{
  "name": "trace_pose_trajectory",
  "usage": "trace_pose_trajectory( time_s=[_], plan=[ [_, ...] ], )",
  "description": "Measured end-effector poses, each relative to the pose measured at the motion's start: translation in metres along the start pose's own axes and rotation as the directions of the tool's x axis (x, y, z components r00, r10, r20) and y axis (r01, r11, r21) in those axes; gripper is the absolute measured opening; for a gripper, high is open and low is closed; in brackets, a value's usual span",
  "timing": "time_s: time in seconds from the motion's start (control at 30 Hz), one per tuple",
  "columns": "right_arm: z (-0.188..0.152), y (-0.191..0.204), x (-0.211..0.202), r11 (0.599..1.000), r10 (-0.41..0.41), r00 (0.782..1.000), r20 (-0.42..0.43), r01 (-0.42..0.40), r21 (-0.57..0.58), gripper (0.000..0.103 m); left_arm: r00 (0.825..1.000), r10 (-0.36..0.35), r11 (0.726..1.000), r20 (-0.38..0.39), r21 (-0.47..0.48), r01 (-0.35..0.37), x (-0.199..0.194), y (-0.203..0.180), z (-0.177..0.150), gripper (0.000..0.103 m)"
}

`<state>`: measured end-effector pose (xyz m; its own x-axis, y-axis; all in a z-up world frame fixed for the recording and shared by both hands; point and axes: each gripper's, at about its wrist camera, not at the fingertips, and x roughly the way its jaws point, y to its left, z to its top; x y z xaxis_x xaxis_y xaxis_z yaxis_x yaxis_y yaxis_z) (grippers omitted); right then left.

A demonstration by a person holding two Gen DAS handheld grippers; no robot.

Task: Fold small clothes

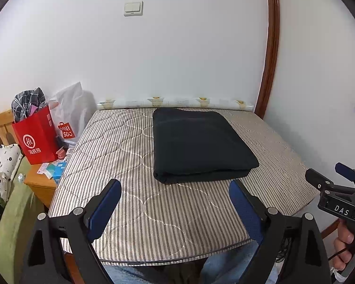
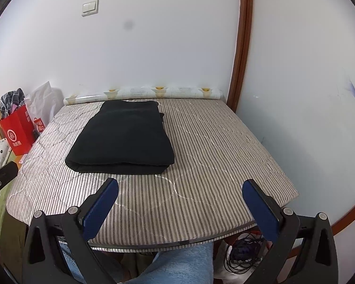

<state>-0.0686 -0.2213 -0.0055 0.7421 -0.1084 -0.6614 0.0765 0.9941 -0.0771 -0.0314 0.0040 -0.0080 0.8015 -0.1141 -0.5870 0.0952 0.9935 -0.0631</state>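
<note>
A black garment point(image 1: 201, 144) point(image 2: 123, 137) lies folded into a thick rectangle on the striped quilted pad point(image 1: 130, 156) point(image 2: 213, 146), toward its far half. My left gripper point(image 1: 175, 184) hovers over the pad's near edge, just short of the garment's front fold. Its blue pads are wide apart and hold nothing. My right gripper point(image 2: 180, 182) is also open and empty, level with the garment's front right corner and a little to its right. In the left wrist view the right gripper point(image 1: 325, 169) shows at the far right, held by a hand point(image 1: 345, 243). The left gripper point(image 2: 0, 165) peeks in at the right wrist view's left edge.
A red paper bag point(image 1: 35, 137) and a white bag point(image 1: 69, 111) stand on a wooden nightstand point(image 1: 39, 184) to the left. A patterned roll point(image 1: 175, 103) lies along the back wall. A white wall point(image 2: 295, 118) runs close on the right. Cables point(image 2: 243, 248) lie on the floor.
</note>
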Motion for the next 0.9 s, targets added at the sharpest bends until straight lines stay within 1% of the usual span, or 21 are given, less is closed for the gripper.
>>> trace_pose_trajectory(
  time_s=[0.9],
  plan=[
    [0.0020,0.0013,-0.0014,1.000,0.002,1.000,0.004,-0.002,0.006,0.103,1.000,-0.004,1.000,-0.005,-0.006,0.004,-0.0001,-0.0012,-0.0007,0.092]
  ],
)
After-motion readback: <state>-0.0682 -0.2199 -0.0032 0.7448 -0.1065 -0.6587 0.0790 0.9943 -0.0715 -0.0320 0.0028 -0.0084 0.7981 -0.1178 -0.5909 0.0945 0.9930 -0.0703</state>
